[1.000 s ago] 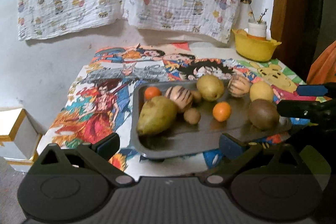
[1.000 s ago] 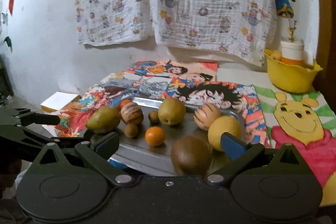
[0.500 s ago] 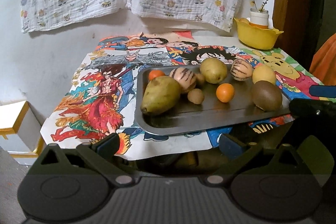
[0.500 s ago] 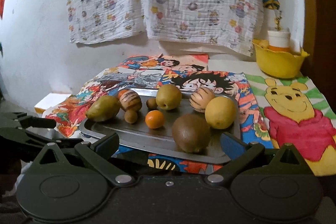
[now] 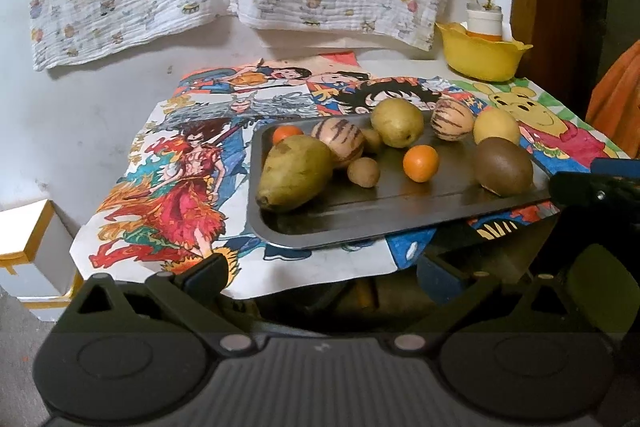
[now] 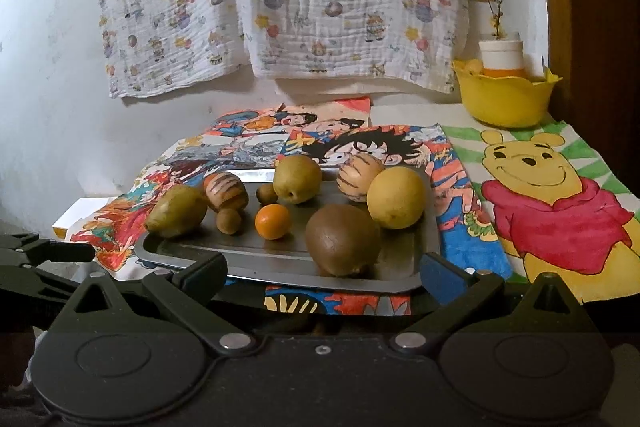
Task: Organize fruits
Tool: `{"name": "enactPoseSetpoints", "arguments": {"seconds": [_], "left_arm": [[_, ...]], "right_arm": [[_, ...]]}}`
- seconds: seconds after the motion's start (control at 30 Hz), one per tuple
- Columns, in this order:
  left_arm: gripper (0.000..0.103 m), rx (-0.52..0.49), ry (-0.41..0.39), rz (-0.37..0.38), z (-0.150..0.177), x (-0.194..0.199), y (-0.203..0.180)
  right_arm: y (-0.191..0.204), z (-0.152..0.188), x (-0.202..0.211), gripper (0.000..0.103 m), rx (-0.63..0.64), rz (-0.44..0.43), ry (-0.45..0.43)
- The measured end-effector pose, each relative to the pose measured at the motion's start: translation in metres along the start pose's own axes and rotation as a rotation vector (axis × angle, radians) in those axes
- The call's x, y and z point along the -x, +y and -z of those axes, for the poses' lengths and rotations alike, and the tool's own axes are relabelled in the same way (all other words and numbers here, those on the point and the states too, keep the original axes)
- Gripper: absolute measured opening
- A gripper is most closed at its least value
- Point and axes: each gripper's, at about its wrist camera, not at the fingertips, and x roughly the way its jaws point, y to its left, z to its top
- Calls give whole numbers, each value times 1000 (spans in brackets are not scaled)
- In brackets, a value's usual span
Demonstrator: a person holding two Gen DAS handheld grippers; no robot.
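Note:
A grey metal tray (image 5: 360,215) (image 6: 256,259) lies at the table's front edge and holds several fruits. Among them are a green pear (image 5: 294,173) (image 6: 176,211), two striped melons (image 5: 340,143) (image 5: 452,118), a small orange (image 5: 420,163) (image 6: 273,221), a brown kiwi (image 5: 504,166) (image 6: 342,239) and a yellow lemon (image 5: 496,126) (image 6: 396,197). My left gripper (image 5: 322,277) is open and empty, in front of and below the tray. My right gripper (image 6: 322,277) is open and empty, just in front of the tray's near edge.
Cartoon-print cloths (image 5: 180,187) (image 6: 560,195) cover the table. A yellow bowl (image 5: 482,57) (image 6: 506,97) with a white jar stands at the back right. A patterned cloth hangs on the wall. A white box (image 5: 28,259) sits at the lower left.
Both grippers have pulled back and down from the tray; the fruits look smaller and farther away. The fruits have not moved on the tray.

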Motion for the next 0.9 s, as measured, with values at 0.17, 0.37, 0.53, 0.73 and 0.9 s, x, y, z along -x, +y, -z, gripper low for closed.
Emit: {"name": "enactPoseSetpoints", "arguments": {"seconds": [0.17, 0.37, 0.53, 0.73, 0.9], "left_arm": [[103, -15, 7, 9, 1, -2, -5], [103, -25, 4, 17, 2, -2, -6], [103, -12, 10, 20, 2, -3, -4], [103, 4, 11, 17, 3, -3, -3], [103, 10, 11, 16, 3, -3, -2]], "right_arm": [[2, 0, -3, 102, 19, 2, 10], [4, -1, -4, 102, 40, 4, 10], [5, 0, -6, 102, 45, -1, 20], [7, 1, -7, 102, 55, -6, 31], [6, 2, -7, 102, 56, -7, 35]]}}
